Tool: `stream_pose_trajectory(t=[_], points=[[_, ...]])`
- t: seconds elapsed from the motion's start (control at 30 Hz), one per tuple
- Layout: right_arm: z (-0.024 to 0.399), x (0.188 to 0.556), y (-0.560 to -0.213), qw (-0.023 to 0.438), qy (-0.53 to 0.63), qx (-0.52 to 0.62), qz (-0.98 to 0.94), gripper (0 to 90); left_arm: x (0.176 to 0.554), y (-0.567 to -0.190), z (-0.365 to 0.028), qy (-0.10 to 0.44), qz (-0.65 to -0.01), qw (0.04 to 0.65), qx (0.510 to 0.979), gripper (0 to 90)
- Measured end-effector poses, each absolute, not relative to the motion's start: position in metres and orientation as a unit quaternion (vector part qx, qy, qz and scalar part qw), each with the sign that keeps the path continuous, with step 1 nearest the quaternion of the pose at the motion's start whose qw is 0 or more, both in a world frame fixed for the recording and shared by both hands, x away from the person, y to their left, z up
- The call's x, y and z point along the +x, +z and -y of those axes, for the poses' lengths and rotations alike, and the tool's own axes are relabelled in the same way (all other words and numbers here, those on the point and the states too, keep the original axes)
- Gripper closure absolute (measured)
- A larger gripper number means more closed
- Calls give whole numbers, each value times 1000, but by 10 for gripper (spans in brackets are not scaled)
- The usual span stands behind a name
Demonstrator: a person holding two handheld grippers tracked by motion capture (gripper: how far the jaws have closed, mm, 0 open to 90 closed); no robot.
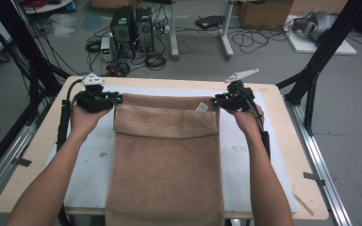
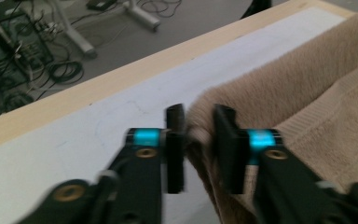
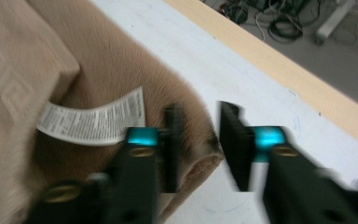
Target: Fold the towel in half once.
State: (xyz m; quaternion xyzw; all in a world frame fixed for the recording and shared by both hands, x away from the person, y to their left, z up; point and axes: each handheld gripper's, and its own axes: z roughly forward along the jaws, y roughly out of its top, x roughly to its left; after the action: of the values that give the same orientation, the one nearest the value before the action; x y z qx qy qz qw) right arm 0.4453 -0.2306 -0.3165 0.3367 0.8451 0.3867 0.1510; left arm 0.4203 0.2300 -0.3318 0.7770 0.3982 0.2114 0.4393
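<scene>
Forearms outstretched, tools [image 1: 115, 100] [image 1: 215, 101] at towel [image 1: 165, 155] corners

Beyond the far edge of the wooden table [image 1: 28, 155] with its white mat [image 1: 92, 165]: two black computer towers [image 1: 133, 26] on the grey floor [image 1: 358, 117], ringed by tangled cables [image 1: 153, 60]. Farther back, white desk legs [image 1: 226, 44] and cardboard boxes [image 1: 264, 14]. On both sides, black frame struts [image 1: 318, 61] slanting down to metal rails [image 1: 320, 165].
</scene>
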Motion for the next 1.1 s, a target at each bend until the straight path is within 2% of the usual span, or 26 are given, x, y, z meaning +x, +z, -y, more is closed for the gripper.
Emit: stream_pose_trajectory(t=[0.07, 0.13, 0.23, 0.57, 0.63, 0.73, 0.87, 1.1], points=[[231, 445, -325, 129, 383, 338, -850, 617, 417, -339, -232, 205, -399, 437, 780, 611], [228, 438, -338, 125, 374, 329, -858, 595, 413, -349, -235, 190, -398, 441, 782, 590], [226, 431, -355, 90, 370, 329, -864, 560, 406, -363, -236, 169, -398, 435, 790, 574], [226, 413, -383, 66, 370, 330, -866, 508, 400, -405, -230, 129, -405, 391, 817, 550], [226, 412, -389, 62, 371, 330, -866, 526, 401, -412, -228, 120, -409, 386, 818, 553], [224, 410, -398, 51, 364, 329, -870, 605, 401, -418, -227, 110, -413, 383, 819, 586], [222, 408, -404, 38, 364, 315, -876, 800, 398, -417, -227, 101, -397, 395, 822, 782], [221, 397, -391, 47, 378, 288, -879, 826, 384, -401, -233, 111, -380, 436, 808, 819]])
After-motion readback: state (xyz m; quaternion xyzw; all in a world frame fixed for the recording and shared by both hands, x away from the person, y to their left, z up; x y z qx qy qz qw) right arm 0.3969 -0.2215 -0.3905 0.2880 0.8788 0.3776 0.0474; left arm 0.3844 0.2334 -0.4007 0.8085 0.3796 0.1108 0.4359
